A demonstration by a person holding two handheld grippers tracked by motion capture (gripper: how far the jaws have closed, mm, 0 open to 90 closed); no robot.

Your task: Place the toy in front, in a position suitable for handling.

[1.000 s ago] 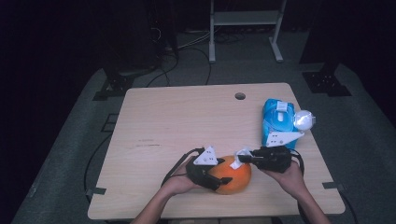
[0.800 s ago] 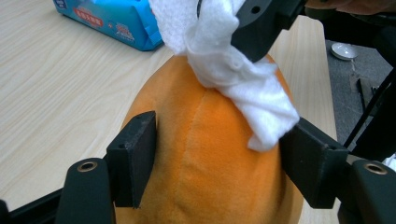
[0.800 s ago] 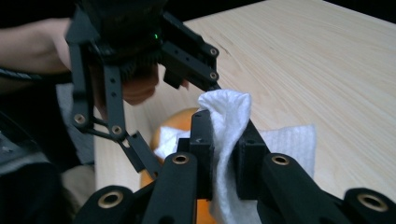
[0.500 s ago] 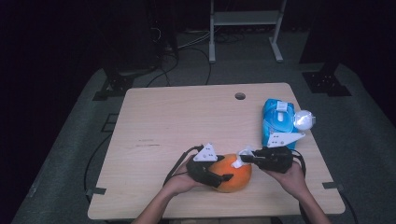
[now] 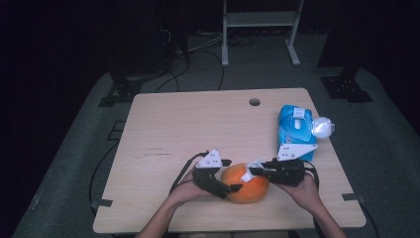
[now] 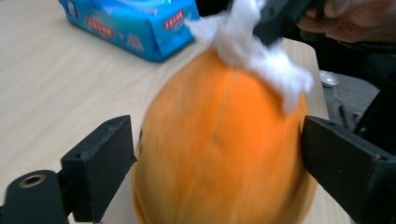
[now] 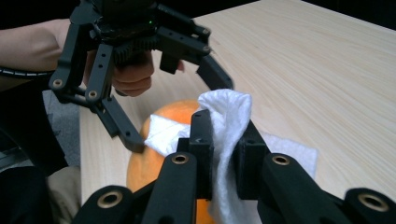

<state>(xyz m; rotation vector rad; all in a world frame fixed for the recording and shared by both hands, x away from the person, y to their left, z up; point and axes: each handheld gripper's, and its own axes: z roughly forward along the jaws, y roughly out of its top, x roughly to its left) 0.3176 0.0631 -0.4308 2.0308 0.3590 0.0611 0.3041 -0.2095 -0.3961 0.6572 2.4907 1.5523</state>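
Now we see a light wooden table [image 5: 198, 129] in a dark room, with grey floor around it and black cables and a white metal stand behind it. We use the orange pumpkin [image 5: 246, 184] as our landmark; it sits on the table close to the near edge. Beyond the pumpkin, toward the right side of the table, lies a blue pack of wipes [image 5: 293, 130] with its white lid shut, and a small white ball [image 5: 322, 127] rests against that pack. Our left gripper [image 5: 233, 174] is around the pumpkin; its jaws have just been opening, and now they stand apart from the skin on both sides. Our right gripper [image 5: 251, 172] is pinched tight on a white wipe [image 7: 229, 116], which lies on top of the pumpkin.
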